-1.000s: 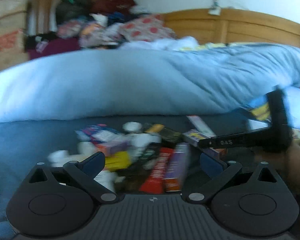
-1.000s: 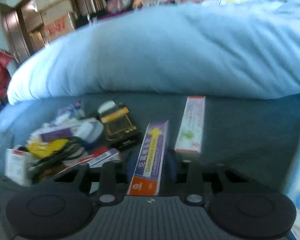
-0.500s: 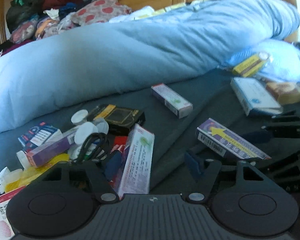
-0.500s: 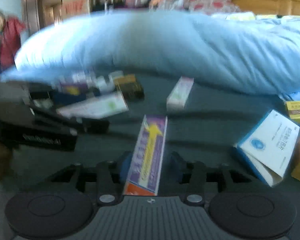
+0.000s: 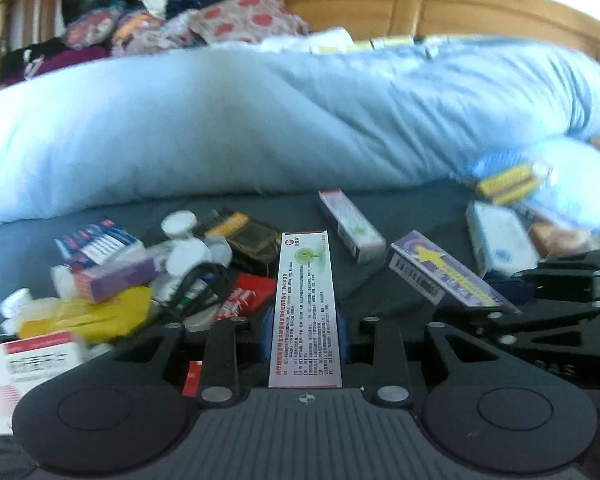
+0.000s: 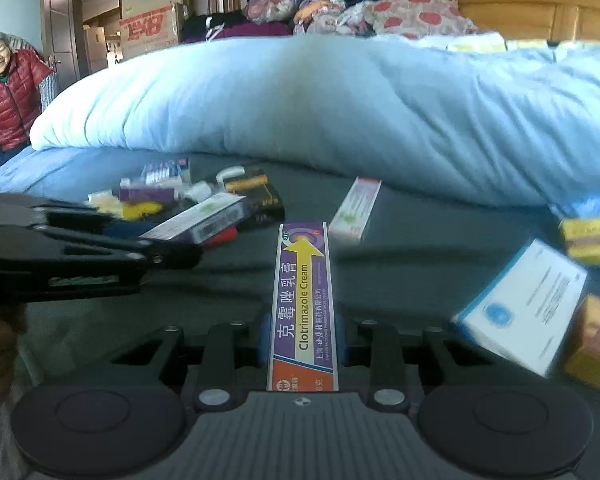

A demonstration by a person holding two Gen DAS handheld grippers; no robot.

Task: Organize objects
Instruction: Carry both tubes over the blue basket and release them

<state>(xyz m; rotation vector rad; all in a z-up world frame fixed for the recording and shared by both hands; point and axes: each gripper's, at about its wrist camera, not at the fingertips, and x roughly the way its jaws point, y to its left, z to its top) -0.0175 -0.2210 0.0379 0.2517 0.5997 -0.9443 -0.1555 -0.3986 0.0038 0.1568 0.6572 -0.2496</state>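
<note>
I hold one carton in each gripper. In the left wrist view the left gripper [image 5: 304, 340] has the white box [image 5: 306, 312] with the red edge between its blue pads, at the lower middle of the frame. The jaws are closing on it and the pads already lie against its long sides. I grip it near the close end, so most of its length points forward over the dark sheet [image 5: 412, 216] and its printed face looks up.

In the right wrist view the right gripper [image 6: 301, 344] takes the purple cream box [image 6: 303, 304] in the same manner, at the lower middle. Its jaws are closing too, narrow, with the blue pads on both long sides, and the yellow arrow on the box points away from me.

I think I hold them lengthwise so that each can go down flat and parallel to the others. The mixed pile [image 5: 140, 276] of bottles, a black cable and small cartons lies at the centre left of the left view. The sorted side seems to be at the right of the right view, where a blue and white box [image 6: 524, 312] and a yellow box [image 6: 592, 236] lie near the blue quilt [image 6: 300, 112]. One pink and green box [image 6: 354, 210] lies alone between the two groups.
</note>
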